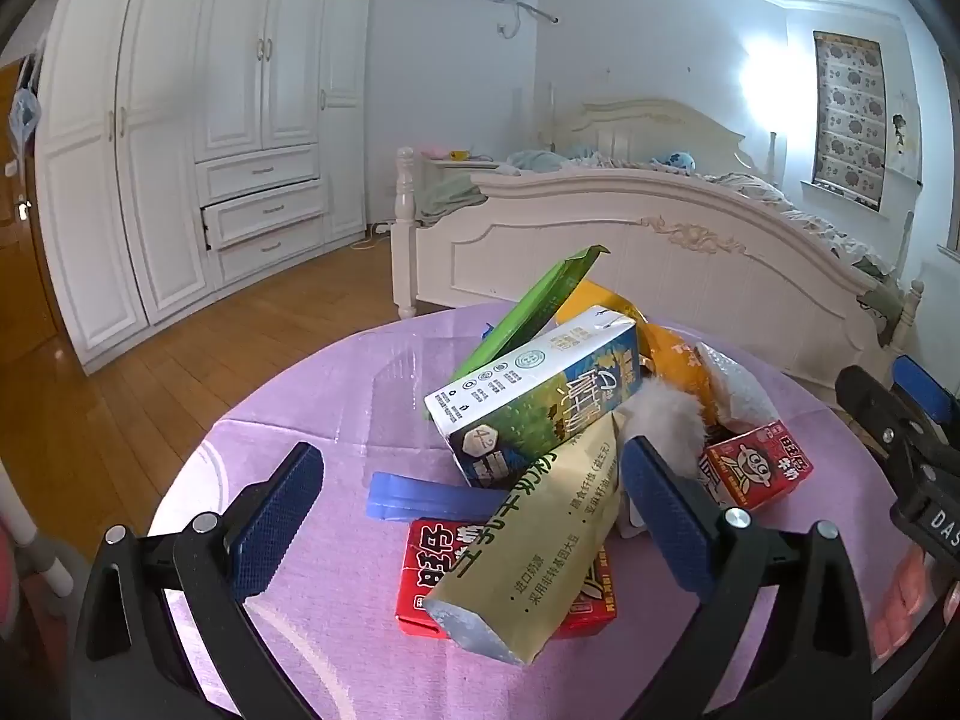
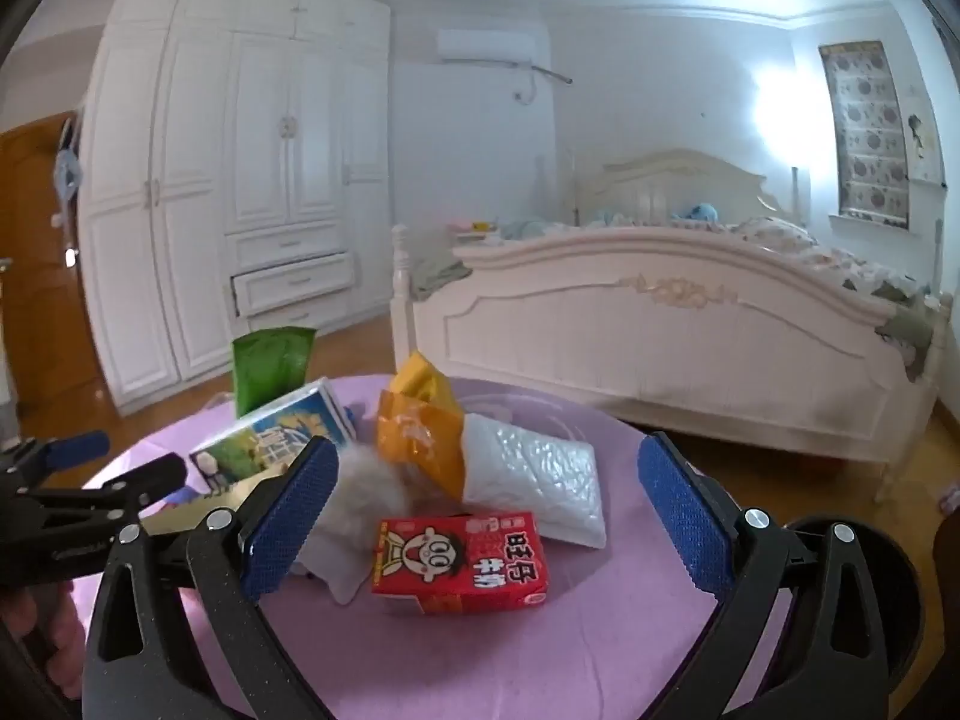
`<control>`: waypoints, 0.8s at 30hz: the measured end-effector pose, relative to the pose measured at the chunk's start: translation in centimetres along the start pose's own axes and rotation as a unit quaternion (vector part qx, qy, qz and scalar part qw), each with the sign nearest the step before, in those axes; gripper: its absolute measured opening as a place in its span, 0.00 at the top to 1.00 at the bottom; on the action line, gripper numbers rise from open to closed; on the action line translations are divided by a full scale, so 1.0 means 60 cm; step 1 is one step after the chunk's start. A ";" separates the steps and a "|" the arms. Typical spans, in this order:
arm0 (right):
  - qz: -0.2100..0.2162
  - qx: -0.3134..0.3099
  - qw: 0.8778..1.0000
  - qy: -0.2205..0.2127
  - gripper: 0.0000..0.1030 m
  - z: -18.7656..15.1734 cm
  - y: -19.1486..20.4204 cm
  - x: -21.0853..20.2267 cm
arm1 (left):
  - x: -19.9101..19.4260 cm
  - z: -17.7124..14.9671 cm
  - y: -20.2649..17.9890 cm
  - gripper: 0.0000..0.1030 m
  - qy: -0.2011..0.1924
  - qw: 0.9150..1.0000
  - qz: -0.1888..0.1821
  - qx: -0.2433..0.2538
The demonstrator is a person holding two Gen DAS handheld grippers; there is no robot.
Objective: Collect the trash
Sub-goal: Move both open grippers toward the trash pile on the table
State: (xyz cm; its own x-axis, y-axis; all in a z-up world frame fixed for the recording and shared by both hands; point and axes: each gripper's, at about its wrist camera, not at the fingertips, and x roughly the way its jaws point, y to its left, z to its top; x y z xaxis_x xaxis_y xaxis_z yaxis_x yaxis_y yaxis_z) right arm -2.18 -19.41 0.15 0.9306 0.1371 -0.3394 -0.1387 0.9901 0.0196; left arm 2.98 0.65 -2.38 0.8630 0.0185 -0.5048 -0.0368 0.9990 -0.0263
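Both cameras sit low and close over the round table (image 1: 288, 456), each looking forward between its own tool's fingers toward the bed (image 1: 630, 240) and wardrobe (image 1: 198, 138). The left view stands nearer the table's left side, the right view further right. They share the trash pile (image 1: 540, 420), and each catches the other tool at its edge.

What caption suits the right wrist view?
Open right hand-held gripper poised over red milk carton amid trash on purple table.

wardrobe (image 1: 198, 138) white, one drawer ajar; bed (image 1: 648, 240) cream, unmade; floor (image 1: 120, 408) wood; window (image 2: 864, 132) blind-covered
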 end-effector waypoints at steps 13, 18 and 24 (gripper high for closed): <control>0.001 0.012 1.000 0.022 0.04 -0.011 -0.004 0.026 | -0.002 -0.001 0.009 0.05 0.001 1.000 -0.002 -0.010; 0.004 0.022 1.000 0.020 0.04 -0.011 -0.011 0.025 | -0.003 -0.001 0.009 0.05 0.003 1.000 -0.001 -0.011; 0.009 0.040 0.998 0.038 0.04 -0.009 -0.022 0.029 | 0.000 0.000 0.004 0.05 0.006 1.000 0.004 -0.006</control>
State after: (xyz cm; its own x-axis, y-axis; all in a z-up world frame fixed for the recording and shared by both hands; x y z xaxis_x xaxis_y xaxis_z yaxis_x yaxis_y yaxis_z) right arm -0.58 -20.49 -0.95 0.8993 0.1552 -0.4089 -0.1248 0.9871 0.1001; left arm 2.97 0.88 -2.35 0.8568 0.0257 -0.5150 -0.0497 0.9982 -0.0330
